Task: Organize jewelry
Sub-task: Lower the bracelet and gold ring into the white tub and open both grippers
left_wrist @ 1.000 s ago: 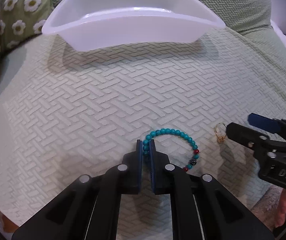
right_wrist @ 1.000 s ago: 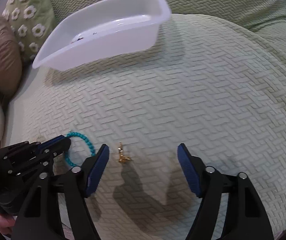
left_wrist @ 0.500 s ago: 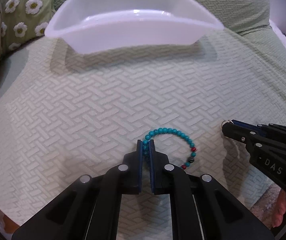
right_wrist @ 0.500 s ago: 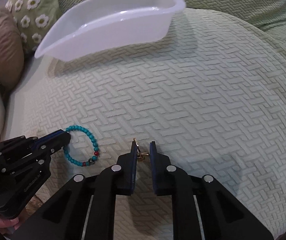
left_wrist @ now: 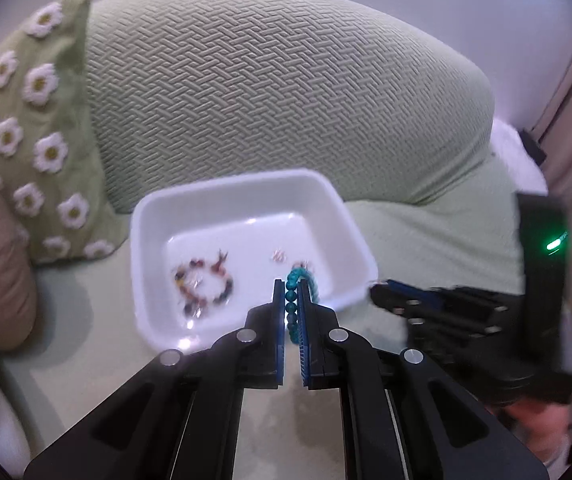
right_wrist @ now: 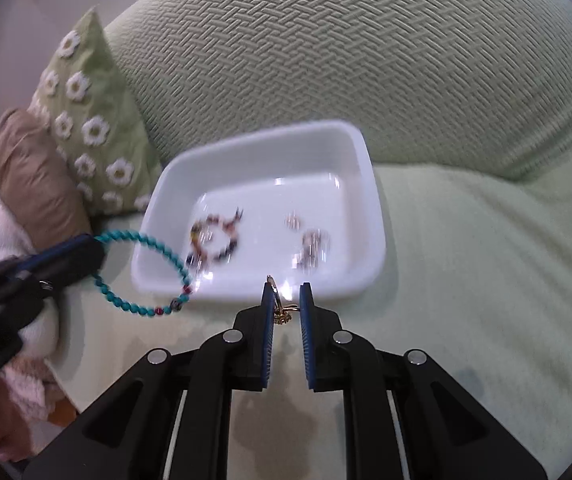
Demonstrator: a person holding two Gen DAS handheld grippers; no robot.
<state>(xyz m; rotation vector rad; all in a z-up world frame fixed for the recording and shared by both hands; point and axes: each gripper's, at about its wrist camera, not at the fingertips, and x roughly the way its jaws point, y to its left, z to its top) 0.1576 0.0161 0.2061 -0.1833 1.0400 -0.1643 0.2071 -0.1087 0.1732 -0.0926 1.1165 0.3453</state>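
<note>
- Landmark: white tray rests on the green sofa seat, in front of the backrest cushion and just beside a daisy-patterned pillow.
- Tray contents: a multicoloured bead bracelet lies left of the tray's centre; two small blurred pieces sit to its right. Blur prevents identifying them.
- Left gripper: clenched on the turquoise bracelet, which is pinched between the pads. In the left wrist view the loop hangs at the tray's near edge; in the right wrist view it hangs clear of the seat, by the tray's left front corner.
- Right gripper: jaws have just closed and now grasp a small gold earring, held clear of the seat just in front of the tray's near rim.
- Step in hand, by judgement: both pieces are picked up and in carriage toward the tray; neither is deposited.
- Next move, by judgement: bring each gripper over the tray's interior, past the rim, lower, then open. Release over bare floor would avoid tangling with the bracelet already inside.
- Risk, by judgement: the earring is small and held near the pad tips; it could slip before clearing the rim.
</note>
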